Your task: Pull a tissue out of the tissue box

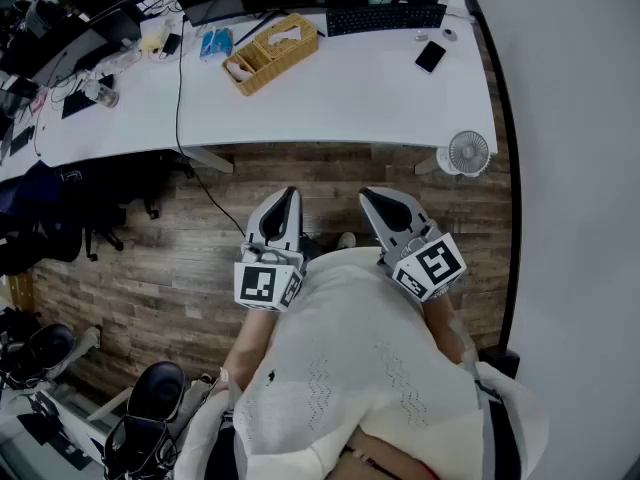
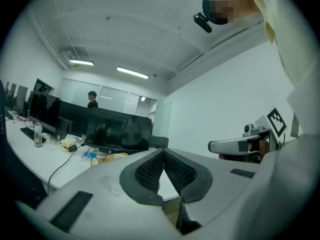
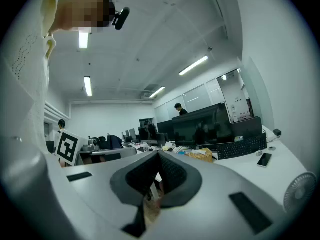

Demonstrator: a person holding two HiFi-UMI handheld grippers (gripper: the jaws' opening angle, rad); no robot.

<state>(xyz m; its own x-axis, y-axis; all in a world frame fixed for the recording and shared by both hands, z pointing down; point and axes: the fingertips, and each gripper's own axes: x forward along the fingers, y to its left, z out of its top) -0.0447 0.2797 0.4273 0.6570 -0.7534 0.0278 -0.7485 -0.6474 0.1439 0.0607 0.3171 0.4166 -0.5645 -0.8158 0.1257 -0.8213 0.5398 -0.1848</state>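
**Here: both grippers shut, well back from the desk**

Ahead, the white desk (image 1: 340, 98) runs across the top of the head view, with wood floor (image 1: 150, 258) between it and the person. The left gripper (image 1: 291, 192) and right gripper (image 1: 366, 194) are held side by side close to the chest, each with its jaws pressed together, pad against pad. The tissue box (image 1: 268, 56), a wicker one, sits on the desk well apart from both. Right of it lie a keyboard (image 1: 385, 18) and a phone (image 1: 430, 56).
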